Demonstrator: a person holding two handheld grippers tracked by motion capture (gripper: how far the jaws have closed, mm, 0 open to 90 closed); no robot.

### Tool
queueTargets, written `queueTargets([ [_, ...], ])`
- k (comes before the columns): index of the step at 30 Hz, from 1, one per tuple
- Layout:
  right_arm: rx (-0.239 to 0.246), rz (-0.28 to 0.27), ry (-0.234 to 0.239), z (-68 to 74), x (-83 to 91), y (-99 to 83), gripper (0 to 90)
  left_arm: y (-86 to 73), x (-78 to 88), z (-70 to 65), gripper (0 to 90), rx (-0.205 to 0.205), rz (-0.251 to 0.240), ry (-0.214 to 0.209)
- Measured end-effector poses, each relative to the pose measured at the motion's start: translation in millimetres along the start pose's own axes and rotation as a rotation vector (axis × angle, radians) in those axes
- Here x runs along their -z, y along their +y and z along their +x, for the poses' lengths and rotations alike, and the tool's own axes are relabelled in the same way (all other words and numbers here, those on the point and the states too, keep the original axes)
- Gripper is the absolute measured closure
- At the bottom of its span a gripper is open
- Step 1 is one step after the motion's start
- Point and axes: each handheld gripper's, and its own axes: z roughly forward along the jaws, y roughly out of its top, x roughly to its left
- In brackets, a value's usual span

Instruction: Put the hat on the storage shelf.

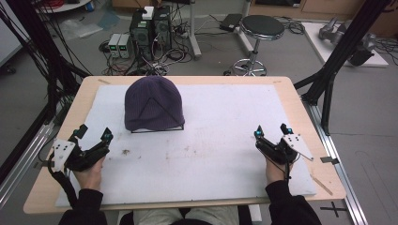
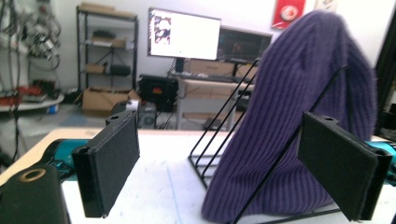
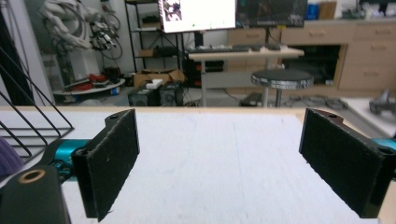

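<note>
Over on the left, the left gripper (image 1: pixel 95 134) sits low near the table's near left corner, held in the person's left hand (image 1: pixel 89 171), jaws spread wide and gripping nothing. It points up and to the right across the white mat (image 1: pixel 225 154), straight toward the beanie (image 1: pixel 153 103). And there's the beanie, purple ribbed knit, draped over a black wire stand (image 1: pixel 162 126) just ahead and to the right of that gripper, apart from it, no contact. From the left gripper view the beanie (image 2: pixel 299 121) looms large between the two black pads (image 2: pixel 112 163), leaning toward the right one, with the stand's thin rods (image 2: pixel 219 140) poking out from under its left side and one rod crossing its front. A small brown speck (image 1: pixel 126 151) lies on the mat just right of the left gripper. Moving across, bare mat between the two tools, lightly smudged. Now the right gripper (image 1: pixel 272 131), well apart from the beanie, near the table's right edge, held in the right hand (image 1: pixel 277 171), jaws likewise released and wide, nothing between them. In the right gripper view its pads (image 3: pixel 112 163) frame bare mat, and the wire stand (image 3: pixel 32 112) peeks in at the far left with a sliver of purple (image 3: pixel 8 158) beneath it.
</note>
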Motion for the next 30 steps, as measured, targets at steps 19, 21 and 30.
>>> queueTargets([
  [19,0.018,0.013,0.036,5.3,-2.8,-5.6,11.4,-4.9,9.3,6.3,14.9,0.016,-0.002,0.038],
  [21,-0.002,0.022,0.039,4.4,-2.9,-5.8,11.4,-5.1,9.1,5.2,15.3,0.009,0.0,0.033],
  [30,-0.014,0.026,0.052,2.6,-2.6,-5.6,11.4,-5.3,8.1,1.7,15.6,0.028,-0.006,-0.009],
])
